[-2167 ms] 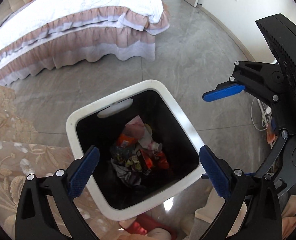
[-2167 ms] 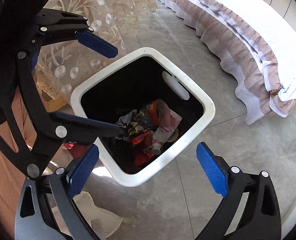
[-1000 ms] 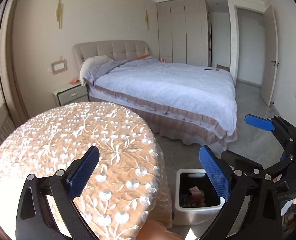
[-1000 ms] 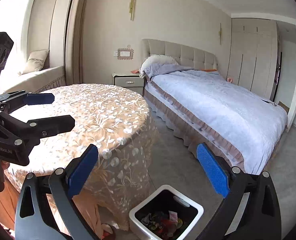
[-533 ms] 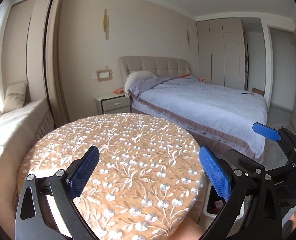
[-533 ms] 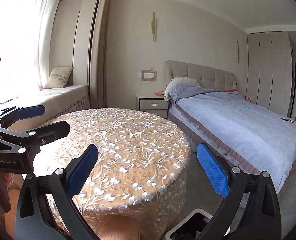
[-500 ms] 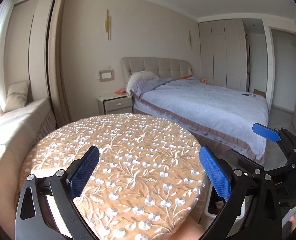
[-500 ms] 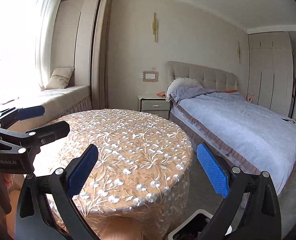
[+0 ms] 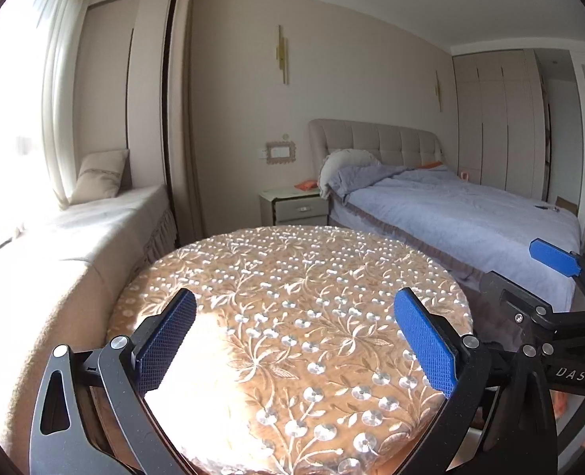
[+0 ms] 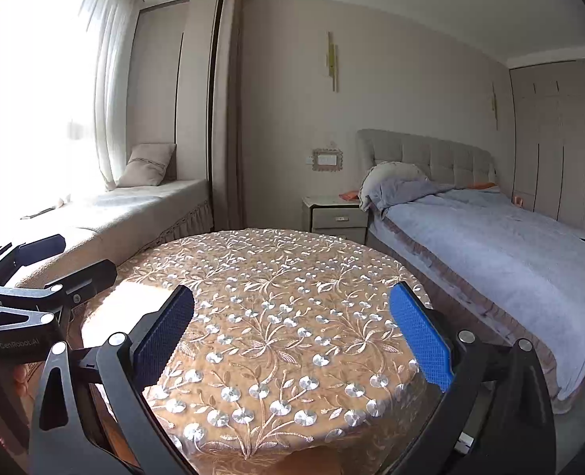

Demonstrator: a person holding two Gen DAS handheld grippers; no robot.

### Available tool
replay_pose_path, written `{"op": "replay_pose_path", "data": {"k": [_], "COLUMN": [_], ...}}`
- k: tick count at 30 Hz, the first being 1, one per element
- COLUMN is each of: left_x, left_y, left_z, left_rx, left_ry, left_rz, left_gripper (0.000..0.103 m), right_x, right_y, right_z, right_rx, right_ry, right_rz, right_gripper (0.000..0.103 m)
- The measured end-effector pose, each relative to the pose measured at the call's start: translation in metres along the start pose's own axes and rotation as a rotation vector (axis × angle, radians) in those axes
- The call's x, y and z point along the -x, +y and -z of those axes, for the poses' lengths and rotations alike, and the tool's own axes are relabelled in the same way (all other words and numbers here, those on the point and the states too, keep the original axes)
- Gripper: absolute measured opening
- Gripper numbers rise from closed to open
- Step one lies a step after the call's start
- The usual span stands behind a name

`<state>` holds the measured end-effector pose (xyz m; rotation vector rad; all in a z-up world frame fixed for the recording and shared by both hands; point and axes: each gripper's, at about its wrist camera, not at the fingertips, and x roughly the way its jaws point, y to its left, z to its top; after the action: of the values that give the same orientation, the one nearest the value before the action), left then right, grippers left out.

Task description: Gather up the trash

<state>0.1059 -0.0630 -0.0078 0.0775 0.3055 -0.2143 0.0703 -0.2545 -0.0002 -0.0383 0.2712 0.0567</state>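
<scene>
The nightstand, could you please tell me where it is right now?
The nightstand stands against the far wall in both views, just left of the bed and beyond the round table.

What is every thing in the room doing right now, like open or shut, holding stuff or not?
Left tongs: open, holding nothing.
Right tongs: open, holding nothing.
Round table with beige flower-embroidered cloth: covered, nothing lying on it.
Small white bedside drawer cabinet: drawers shut.
Bed with grey-blue quilt: made, quilt spread.
Tall beige wardrobe: doors shut.
White sheer curtain: drawn, daylight coming through.
</scene>
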Motion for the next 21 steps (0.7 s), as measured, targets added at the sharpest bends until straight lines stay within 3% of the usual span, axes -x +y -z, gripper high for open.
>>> {"op": "replay_pose_path", "data": {"k": [21], "left_x": [0.013], "left_y": [0.002], "left_z": [0.003], "left_rx": [-0.003], "left_ry": [0.005], "left_rz": [-0.022], "left_gripper": [0.098], "right_x": [0.001], "right_y": [0.011], "right_z": [-0.005], "right_rx": [-0.001], "right_ry": [-0.01], "right_rz": [-0.01], "right_gripper": [0.098]}}
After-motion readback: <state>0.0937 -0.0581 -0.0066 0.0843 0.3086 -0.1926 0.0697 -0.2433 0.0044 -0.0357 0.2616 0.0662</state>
